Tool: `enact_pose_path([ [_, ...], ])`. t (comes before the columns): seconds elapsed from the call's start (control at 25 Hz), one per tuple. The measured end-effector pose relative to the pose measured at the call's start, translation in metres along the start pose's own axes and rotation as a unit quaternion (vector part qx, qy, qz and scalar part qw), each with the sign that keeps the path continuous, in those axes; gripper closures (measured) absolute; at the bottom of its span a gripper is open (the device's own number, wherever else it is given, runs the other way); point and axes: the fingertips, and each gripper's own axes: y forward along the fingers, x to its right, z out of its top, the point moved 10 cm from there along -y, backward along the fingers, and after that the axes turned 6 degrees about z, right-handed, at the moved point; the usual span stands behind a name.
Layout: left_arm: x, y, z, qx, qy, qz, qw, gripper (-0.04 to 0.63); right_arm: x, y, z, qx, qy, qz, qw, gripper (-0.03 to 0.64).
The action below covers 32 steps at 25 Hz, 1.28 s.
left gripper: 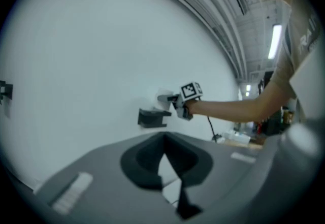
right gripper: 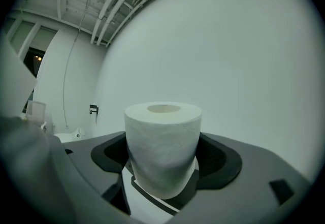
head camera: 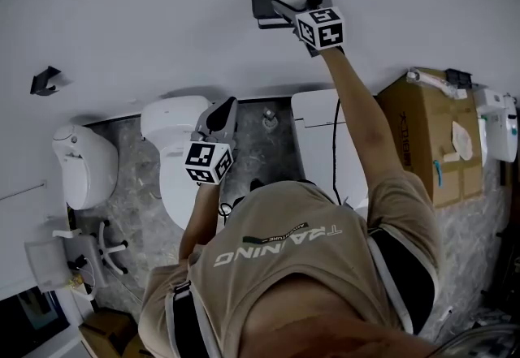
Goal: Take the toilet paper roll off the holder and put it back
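While the toilet paper roll (right gripper: 162,147) stood upright, squeezed between the right gripper's (right gripper: 162,169) jaws, it sat close by the dark holder (head camera: 264,7) on the wall (head camera: 162,15). Only the left gripper view showed roll and holder side-on, the roll slightly higher. The left gripper (head camera: 221,114), jaws together on nothing, hung over a toilet (head camera: 175,153).

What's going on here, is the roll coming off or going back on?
A person works two handheld grippers at a white wall. The right gripper is clamped on the toilet paper roll, holding it upright and off the black holder, close beside it. Which way it's headed can't be told from this moment. The left gripper is empty, jaws together, held low by the toilet.
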Motion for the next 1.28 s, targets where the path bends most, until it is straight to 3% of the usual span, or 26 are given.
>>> enact_pose_path([
  [0.24, -0.010, -0.004, 0.000, -0.002, -0.004, 0.019, 0.9998, 0.591, 0.013, 0.027, -0.002, -0.017, 0.021, 0.006, 1.000, 0.258],
  [0.68, -0.016, -0.015, -0.001, 0.004, -0.015, 0.022, 0.9996, 0.591, 0.013, 0.043, -0.012, -0.067, 0.020, -0.030, 0.997, 0.258],
  [0.84, -0.018, -0.022, -0.001, 0.007, -0.012, 0.023, 0.9996, 0.591, 0.011, 0.044, -0.011, -0.056, 0.029, -0.059, 0.996, 0.256],
  [1.28, -0.028, -0.043, -0.003, 0.004, -0.008, 0.021, 0.9997, 0.591, 0.007, 0.008, -0.011, -0.031, 0.045, -0.067, 0.996, 0.249],
])
